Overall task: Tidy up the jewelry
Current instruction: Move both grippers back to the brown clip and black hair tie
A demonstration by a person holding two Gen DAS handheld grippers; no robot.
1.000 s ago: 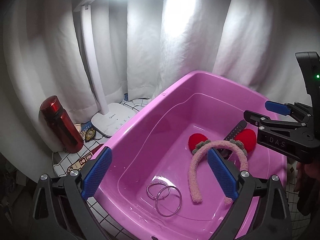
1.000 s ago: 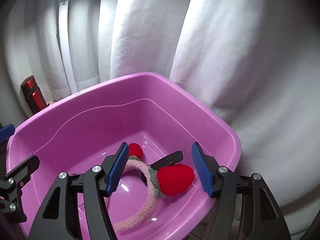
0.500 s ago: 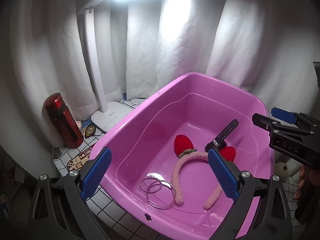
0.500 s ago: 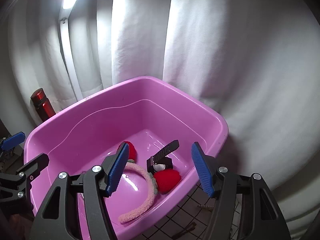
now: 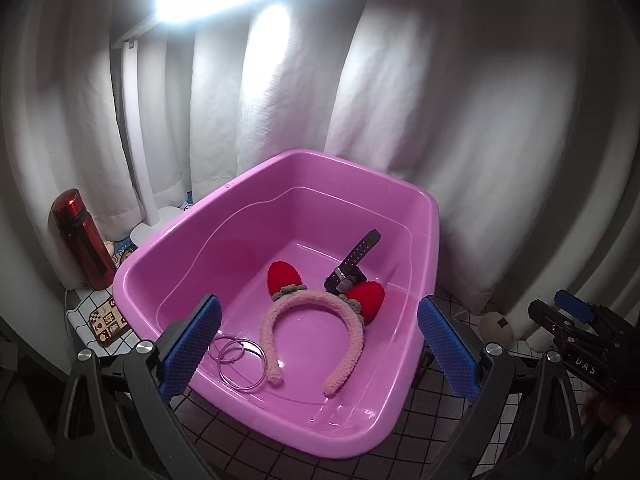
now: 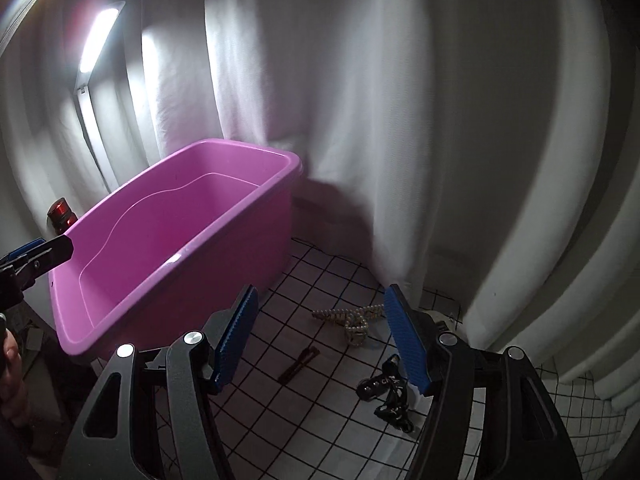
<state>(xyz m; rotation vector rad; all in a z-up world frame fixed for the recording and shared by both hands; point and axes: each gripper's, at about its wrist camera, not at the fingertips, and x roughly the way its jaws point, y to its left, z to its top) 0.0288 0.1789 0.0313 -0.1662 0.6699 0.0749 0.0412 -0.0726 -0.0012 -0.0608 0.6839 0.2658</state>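
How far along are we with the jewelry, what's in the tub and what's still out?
Done: the headband, watch and two rings lie in the pink tub. In hand: nothing; left gripper and right gripper both have open, empty jaws. Left: a bead necklace, a dark clip and a black strap on the tiles beside the tub.

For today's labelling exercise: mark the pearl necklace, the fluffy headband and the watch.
pearl necklace [image 6: 352, 320], right wrist view, on its coiled beads.
fluffy headband [image 5: 310, 300], left wrist view, on the pink arch.
watch [image 5: 360, 250], left wrist view, on its strap.
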